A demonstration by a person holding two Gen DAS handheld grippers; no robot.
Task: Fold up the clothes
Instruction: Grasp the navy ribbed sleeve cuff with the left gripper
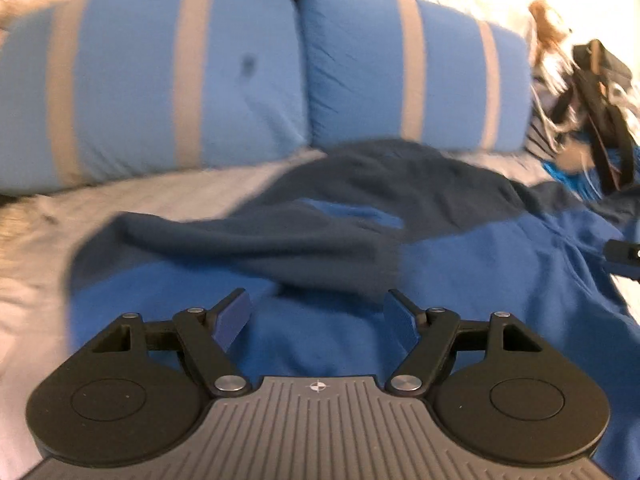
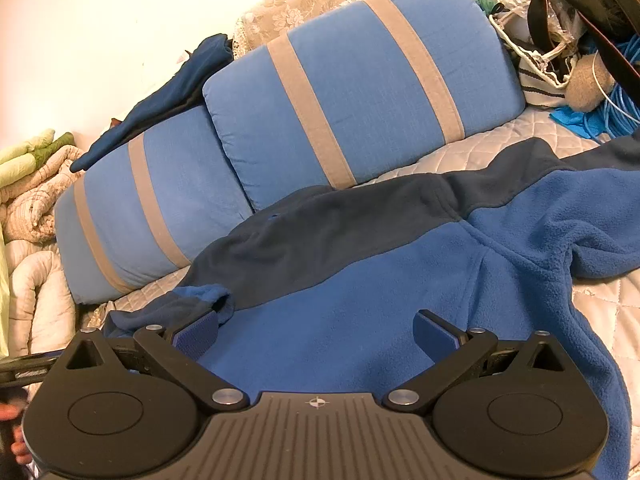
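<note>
A two-tone blue fleece jacket (image 2: 360, 280) lies spread on the quilted bed cover (image 2: 500, 148), its navy upper part toward the back edge beside two striped blue cushions (image 2: 360, 92). Left gripper (image 1: 318, 316) and right gripper (image 2: 316, 332) hover over it, jaws wide apart, holding nothing.

Two blue cushions, the left cushion (image 2: 160, 204) and the right cushion (image 2: 360, 92), stood ahead of the gripper. One two-tone fleece jacket (image 2: 380, 280) lay just beneath it. One dark folded garment (image 2: 176, 92) rested atop the cushions.
</note>
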